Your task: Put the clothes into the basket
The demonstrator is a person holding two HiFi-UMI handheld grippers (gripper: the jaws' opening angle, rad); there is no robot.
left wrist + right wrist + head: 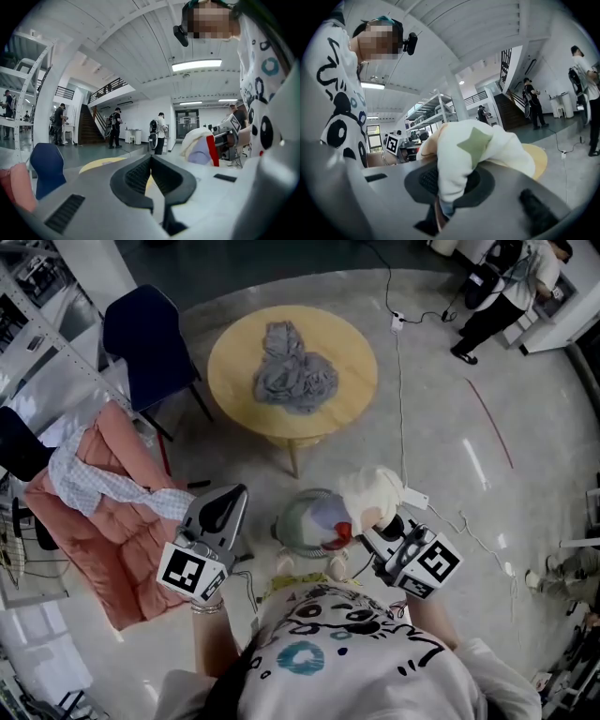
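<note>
A cream garment [373, 491] with a green star is hanging bunched from the right gripper [440, 190], whose jaws are clamping its fabric, over the rim of the round grey basket [298, 521] on the floor. The left gripper [151, 171] is hovering beside the basket, jaws pressed together on nothing. Grey clothes [292, 376] are lying heaped on the round wooden table [234, 352] beyond.

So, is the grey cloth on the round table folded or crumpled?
Crumpled: the grey cloth lies in a wrinkled, bunched heap on the round table, with no neat folds.
</note>
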